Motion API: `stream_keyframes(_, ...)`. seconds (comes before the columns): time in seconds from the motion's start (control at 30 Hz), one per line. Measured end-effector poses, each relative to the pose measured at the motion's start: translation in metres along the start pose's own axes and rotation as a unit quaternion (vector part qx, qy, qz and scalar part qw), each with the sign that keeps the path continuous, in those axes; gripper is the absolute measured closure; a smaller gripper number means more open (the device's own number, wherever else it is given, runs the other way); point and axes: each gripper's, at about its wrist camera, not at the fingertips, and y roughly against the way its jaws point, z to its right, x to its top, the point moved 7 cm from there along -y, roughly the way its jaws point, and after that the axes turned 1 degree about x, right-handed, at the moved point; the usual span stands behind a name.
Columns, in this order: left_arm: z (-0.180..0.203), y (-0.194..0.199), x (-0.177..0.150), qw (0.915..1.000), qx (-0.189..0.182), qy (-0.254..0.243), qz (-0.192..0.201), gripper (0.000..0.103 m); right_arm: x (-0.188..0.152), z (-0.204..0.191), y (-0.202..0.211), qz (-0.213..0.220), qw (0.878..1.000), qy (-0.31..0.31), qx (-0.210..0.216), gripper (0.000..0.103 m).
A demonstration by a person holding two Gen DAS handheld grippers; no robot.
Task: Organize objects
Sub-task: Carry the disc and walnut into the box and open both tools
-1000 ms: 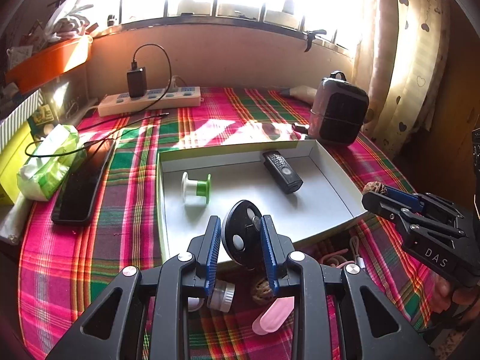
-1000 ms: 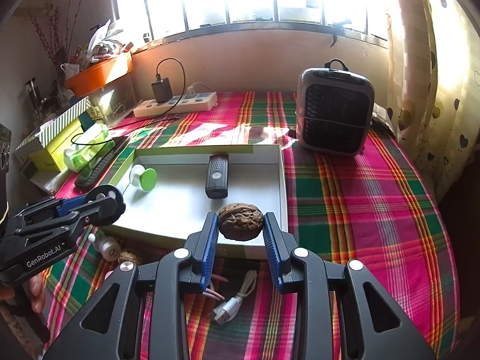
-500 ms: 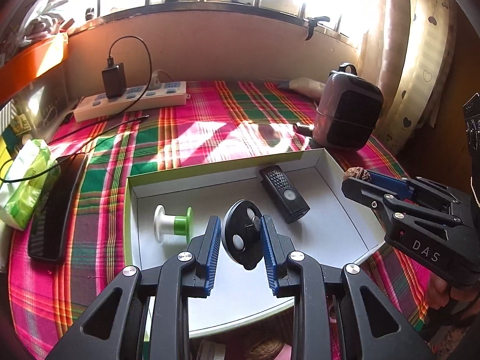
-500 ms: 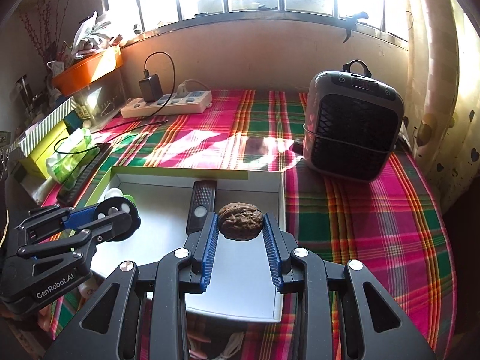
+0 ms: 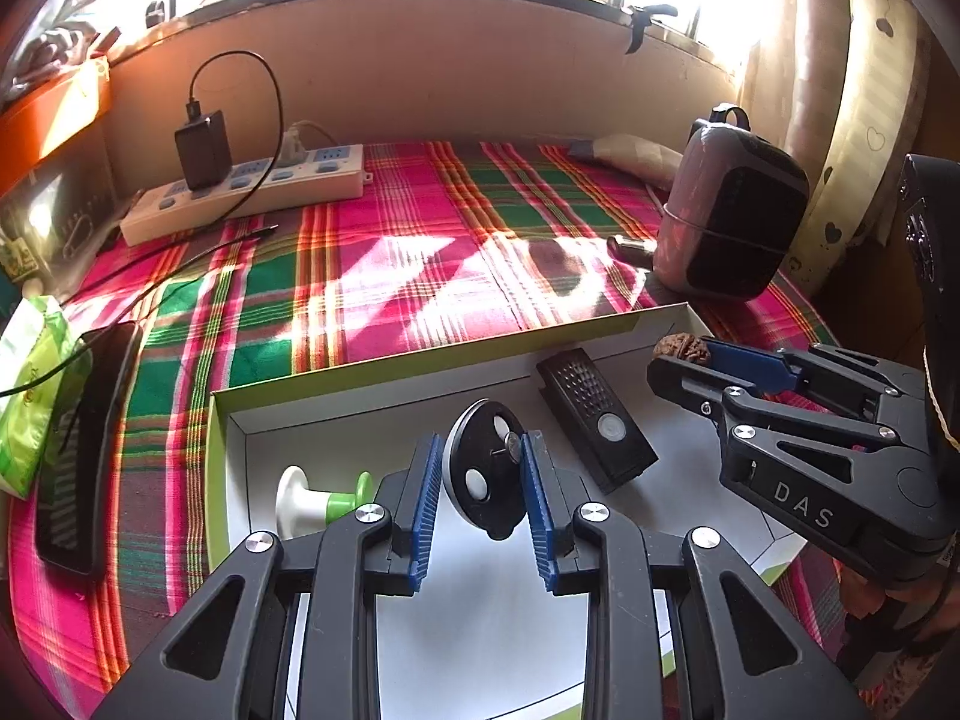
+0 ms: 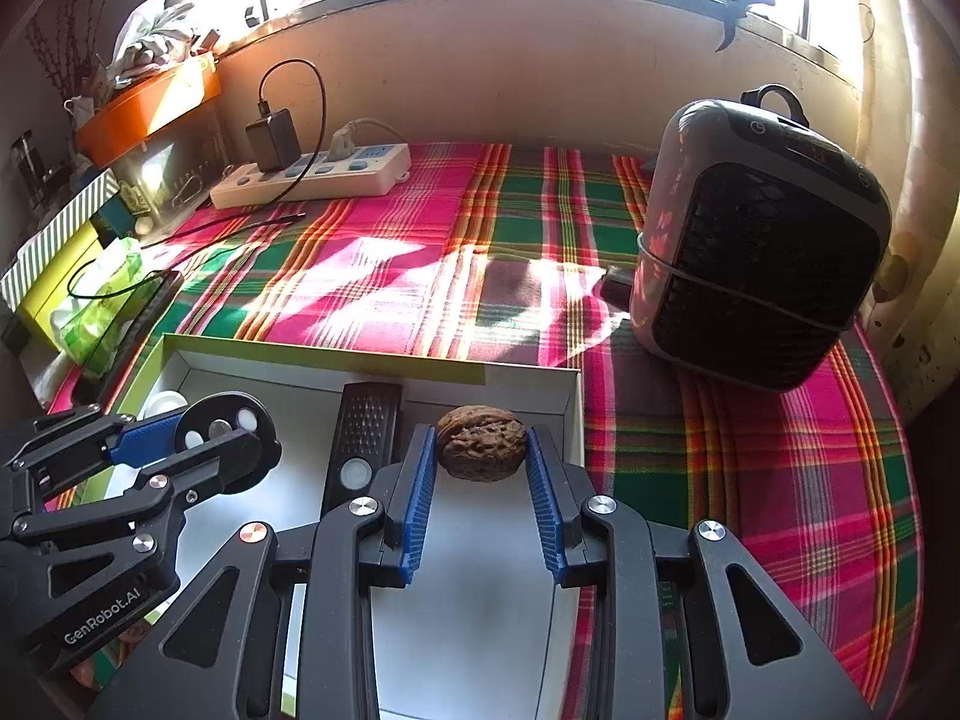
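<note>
My left gripper is shut on a black disc with round holes, held on edge above the white tray. My right gripper is shut on a brown walnut, held over the tray's far right corner. In the tray lie a black remote and a white and green spool. The left wrist view shows the right gripper at the right with the walnut. In the right wrist view the left gripper holds the disc at lower left.
A grey heater stands right of the tray on the plaid cloth. A white power strip with a black charger sits by the back wall. A black phone and a green tissue pack lie at the left.
Both grippers have moved forward and a little down, from the tray's near edge to over its inside. The disc and the walnut stay gripped.
</note>
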Motion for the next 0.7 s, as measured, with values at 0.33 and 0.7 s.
stream_keyframes(0.33, -0.002, -0.016, 0.003, 0.9999, 0.005, -0.002, -0.011, 0.078, 0.003, -0.001, -0.009, -0.006, 1.000, 0.010, 0.000, 0.071)
stream_keyframes(0.7, 0.000, -0.023, 0.003, 0.9998, 0.008, -0.006, -0.019, 0.078, 0.004, 0.000, -0.014, -0.009, 1.000, 0.011, -0.004, 0.071)
